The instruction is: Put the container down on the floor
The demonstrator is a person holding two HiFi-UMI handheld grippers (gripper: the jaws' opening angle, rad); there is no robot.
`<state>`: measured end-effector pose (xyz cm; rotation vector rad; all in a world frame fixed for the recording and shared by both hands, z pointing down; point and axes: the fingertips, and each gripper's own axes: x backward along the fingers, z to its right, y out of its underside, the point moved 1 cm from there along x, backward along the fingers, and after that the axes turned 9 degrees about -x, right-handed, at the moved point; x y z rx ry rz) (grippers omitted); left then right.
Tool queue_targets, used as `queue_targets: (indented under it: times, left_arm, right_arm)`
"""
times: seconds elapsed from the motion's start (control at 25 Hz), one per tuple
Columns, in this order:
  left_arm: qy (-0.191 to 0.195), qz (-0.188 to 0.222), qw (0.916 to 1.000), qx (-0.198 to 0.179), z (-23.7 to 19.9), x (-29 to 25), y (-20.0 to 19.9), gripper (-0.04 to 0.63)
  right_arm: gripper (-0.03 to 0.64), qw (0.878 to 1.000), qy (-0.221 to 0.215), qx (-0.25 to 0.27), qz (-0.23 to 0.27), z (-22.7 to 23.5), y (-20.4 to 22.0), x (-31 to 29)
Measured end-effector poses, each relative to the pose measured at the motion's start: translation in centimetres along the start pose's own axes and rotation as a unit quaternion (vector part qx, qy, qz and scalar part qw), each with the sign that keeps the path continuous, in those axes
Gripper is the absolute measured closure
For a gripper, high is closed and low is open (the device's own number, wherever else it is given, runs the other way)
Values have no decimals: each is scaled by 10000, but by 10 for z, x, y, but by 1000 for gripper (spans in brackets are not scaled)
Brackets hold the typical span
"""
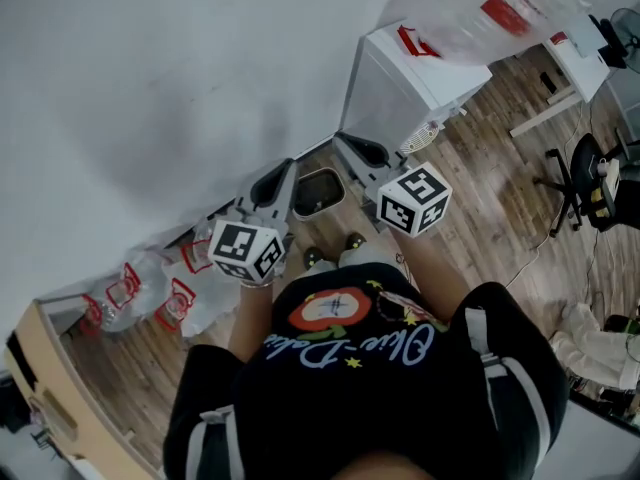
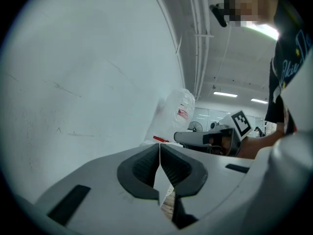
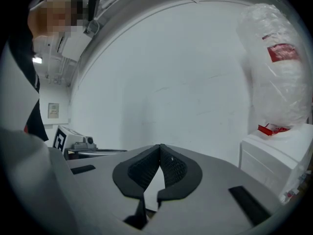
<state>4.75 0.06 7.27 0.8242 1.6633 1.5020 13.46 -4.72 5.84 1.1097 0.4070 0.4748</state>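
Your left gripper (image 2: pixel 160 150) is fully closed. In the left gripper view its two ribbed dark pads (image 2: pixel 145 168) meet along a thin line at the tips, and nothing is caught between them. Past the jaws there is only the white wall (image 2: pixel 88 82).

Your right gripper (image 3: pixel 160 151) is the same: its jaws are pressed together tip to tip and hold nothing, and it also faces the wall. Each gripper view shows the other gripper off to the side, roughly level with it.

In the head view you hold both grippers out in front of your chest, pointing away from you towards the wall, with their marker cubes nearest you.

The container (image 1: pixel 318 193) is a dark tub with a pale rim. It sits on the wooden floor (image 1: pixel 500 168) at the foot of the wall, just ahead of your shoes (image 1: pixel 335 256). From above it appears in the gap between the two grippers, and neither gripper holds it.

A white cabinet (image 1: pixel 400 78) stands just to the right of the container, and clear plastic bags (image 1: pixel 150 288) with red print lie along the wall to its left.
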Motion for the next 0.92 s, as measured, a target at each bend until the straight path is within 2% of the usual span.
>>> queue_targets:
  times: [0.2,0.52,0.92]
  left_arm:
    - [73,27,10000,22,2,-3,-2,589]
    - [366,129,9989,-264,16,-10,-13,588]
    - [280,262,9991,-176,-1,-8,-17,588]
  right_arm:
    - [617,9999,-39,-35,141,-6,-6,7]
    - [618,9996,94,37,247,-6,-9,13]
    - [617,9994,126,37,333,-4,-12,4]
